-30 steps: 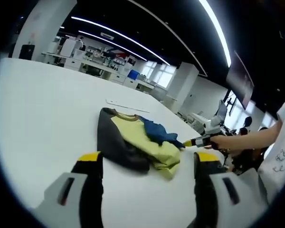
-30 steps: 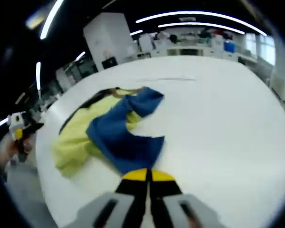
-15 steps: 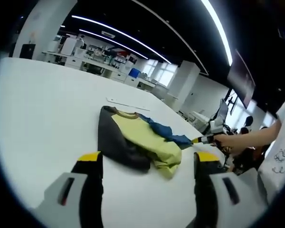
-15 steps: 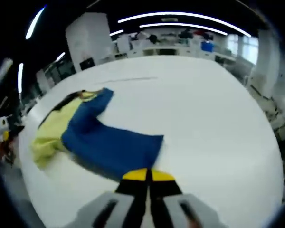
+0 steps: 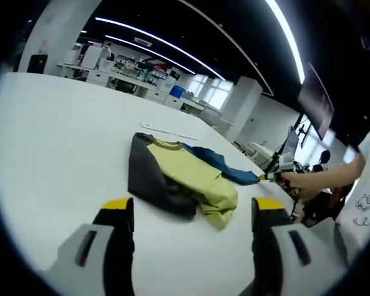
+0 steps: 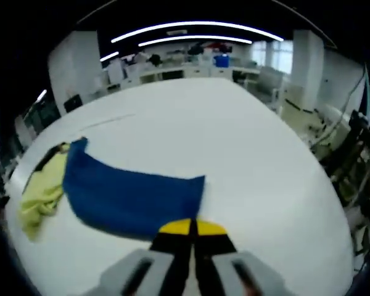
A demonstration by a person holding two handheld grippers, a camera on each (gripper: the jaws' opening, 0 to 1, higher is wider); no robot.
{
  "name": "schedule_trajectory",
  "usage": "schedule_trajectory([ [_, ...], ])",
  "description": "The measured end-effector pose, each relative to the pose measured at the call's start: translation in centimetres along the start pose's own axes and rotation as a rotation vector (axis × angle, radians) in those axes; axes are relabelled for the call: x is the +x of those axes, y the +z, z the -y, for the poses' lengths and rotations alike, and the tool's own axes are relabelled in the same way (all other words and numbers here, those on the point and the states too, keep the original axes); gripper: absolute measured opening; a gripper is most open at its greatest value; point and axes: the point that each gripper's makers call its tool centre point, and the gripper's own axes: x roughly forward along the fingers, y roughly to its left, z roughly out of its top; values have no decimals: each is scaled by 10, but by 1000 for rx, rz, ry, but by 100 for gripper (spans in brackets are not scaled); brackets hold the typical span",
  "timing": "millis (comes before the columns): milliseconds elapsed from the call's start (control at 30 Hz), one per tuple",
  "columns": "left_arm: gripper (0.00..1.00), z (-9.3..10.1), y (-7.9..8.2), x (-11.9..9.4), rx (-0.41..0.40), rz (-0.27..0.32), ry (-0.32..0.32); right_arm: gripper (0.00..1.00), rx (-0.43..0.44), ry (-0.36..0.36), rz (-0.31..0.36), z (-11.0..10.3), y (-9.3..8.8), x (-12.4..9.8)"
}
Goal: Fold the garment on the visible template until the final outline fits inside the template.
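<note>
Pinched garment [image 6: 120, 200] blue sleeve hem in closed right claw [image 6: 190, 229], bunched on white surface [image 5: 49, 135] beyond wide-open, empty left claw [image 5: 188, 209]; judged soft, light, floppy, best gripped at hems or corners.

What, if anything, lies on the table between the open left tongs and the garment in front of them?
Nothing visible does. In the left gripper view only bare white table separates the left tongs from the garment. The right tongs are shut on its blue sleeve.
</note>
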Motion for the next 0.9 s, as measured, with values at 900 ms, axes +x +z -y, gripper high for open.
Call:
schedule_trajectory([
  [900,75,4,-10,16,-26,-21,-5,0,98,-166,74,59,27,2],
])
